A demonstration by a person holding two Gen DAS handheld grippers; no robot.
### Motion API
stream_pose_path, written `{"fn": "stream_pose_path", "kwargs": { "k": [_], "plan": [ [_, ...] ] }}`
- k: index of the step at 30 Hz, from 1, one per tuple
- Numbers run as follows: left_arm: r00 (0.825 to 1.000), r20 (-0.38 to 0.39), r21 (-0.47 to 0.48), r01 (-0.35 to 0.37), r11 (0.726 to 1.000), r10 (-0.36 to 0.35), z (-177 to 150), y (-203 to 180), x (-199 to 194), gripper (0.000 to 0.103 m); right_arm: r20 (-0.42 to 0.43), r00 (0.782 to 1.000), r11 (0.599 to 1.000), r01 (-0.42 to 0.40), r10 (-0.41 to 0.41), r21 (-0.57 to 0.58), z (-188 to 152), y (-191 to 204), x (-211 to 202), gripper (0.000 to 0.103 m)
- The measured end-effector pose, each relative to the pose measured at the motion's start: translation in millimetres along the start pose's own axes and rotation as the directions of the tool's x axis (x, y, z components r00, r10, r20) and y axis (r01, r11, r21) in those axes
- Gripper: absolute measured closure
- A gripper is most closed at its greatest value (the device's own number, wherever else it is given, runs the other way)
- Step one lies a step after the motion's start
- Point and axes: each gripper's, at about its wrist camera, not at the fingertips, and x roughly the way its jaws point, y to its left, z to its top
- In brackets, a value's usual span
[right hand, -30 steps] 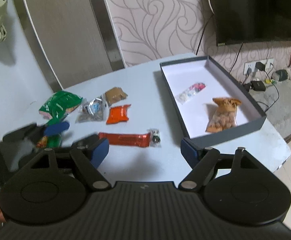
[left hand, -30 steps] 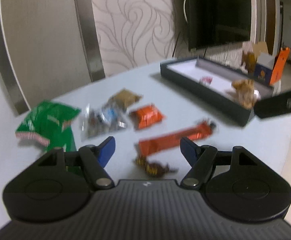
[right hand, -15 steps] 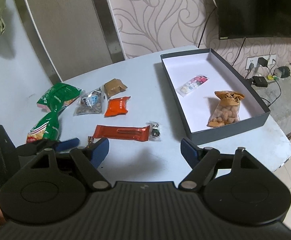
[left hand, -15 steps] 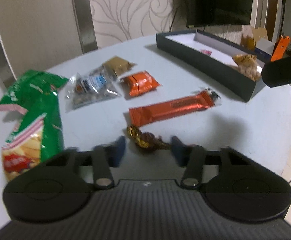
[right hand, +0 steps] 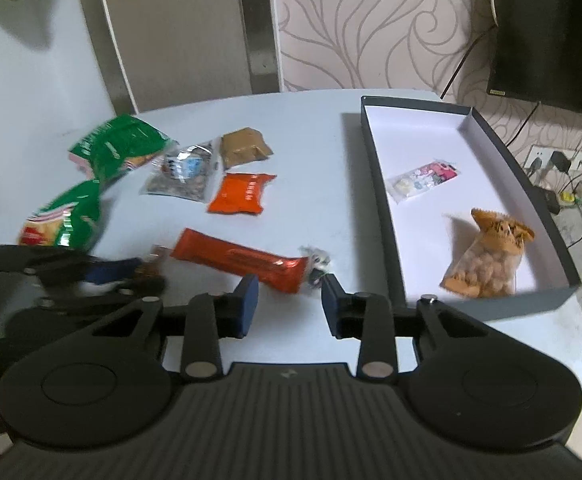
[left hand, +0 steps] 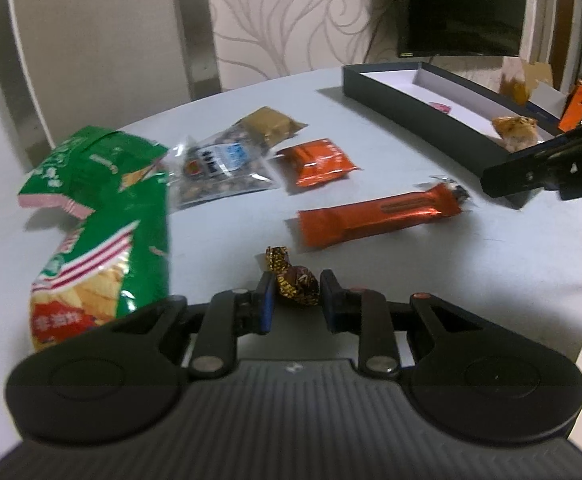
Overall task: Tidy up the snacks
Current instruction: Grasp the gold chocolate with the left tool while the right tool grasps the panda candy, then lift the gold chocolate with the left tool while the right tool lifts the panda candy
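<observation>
A small candy in a brown-gold wrapper [left hand: 295, 287] lies on the pale table [left hand: 391, 280]. My left gripper [left hand: 297, 304] has its blue pads against both sides of the candy, jaws still closing. In the right wrist view the left gripper [right hand: 103, 276] is a blur at the left. A long orange bar [right hand: 239, 260] lies mid-table, with a small silvery packet [right hand: 317, 262] at its right end. My right gripper [right hand: 289, 300] is low over that end. Its jaws are closing, with the bar's tip between the fingertips, and the pads do not press it.
A dark box [right hand: 375, 168] at the right holds a pink-and-white packet [right hand: 423, 176] and a bag of fried snacks [right hand: 487, 260]. At the left lie a green chips bag [left hand: 103, 216], a clear packet [left hand: 219, 168], a brown packet [left hand: 269, 124] and an orange packet [left hand: 317, 160].
The left gripper sank onto the candy and its jaws narrowed around it. The right gripper dropped toward the bar's right end and its wide jaws narrowed.
</observation>
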Motion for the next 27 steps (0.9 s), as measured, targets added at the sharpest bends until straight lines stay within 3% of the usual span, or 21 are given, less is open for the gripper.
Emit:
{"fn": "stream_pose_path", "kwargs": {
  "k": [7, 13, 16, 21, 27],
  "plan": [
    [1.000, -0.006, -0.011, -0.017, 1.000, 0.017, -2, 7, -2, 0.075, -0.047, 0.994, 0.993, 0.094, -0.098, -0.075, 7, -2, 43, 0.066],
    [1.000, -0.007, -0.012, -0.025, 1.000, 0.025, -2, 11, -2, 0.075, -0.062, 0.997, 0.992, 0.045, -0.053, -0.114, 4, 9, 62, 0.068],
    [1.000, -0.008, -0.005, -0.025, 1.000, 0.025, 0, 10, -1, 0.075, -0.064, 0.997, 0.994, 0.039, -0.046, -0.101, 4, 4, 67, 0.076],
    [1.000, -0.006, -0.007, -0.020, 1.000, 0.020, 1, 10, 1, 0.074, -0.070, 0.996, 0.998, 0.048, -0.051, -0.039, 2, -12, 62, 0.077],
    [1.000, -0.006, -0.001, -0.017, 1.000, 0.017, 2, 9, 3, 0.074, -0.056, 0.995, 0.996, 0.074, -0.077, -0.057, 4, -10, 67, 0.076]
  ]
}}
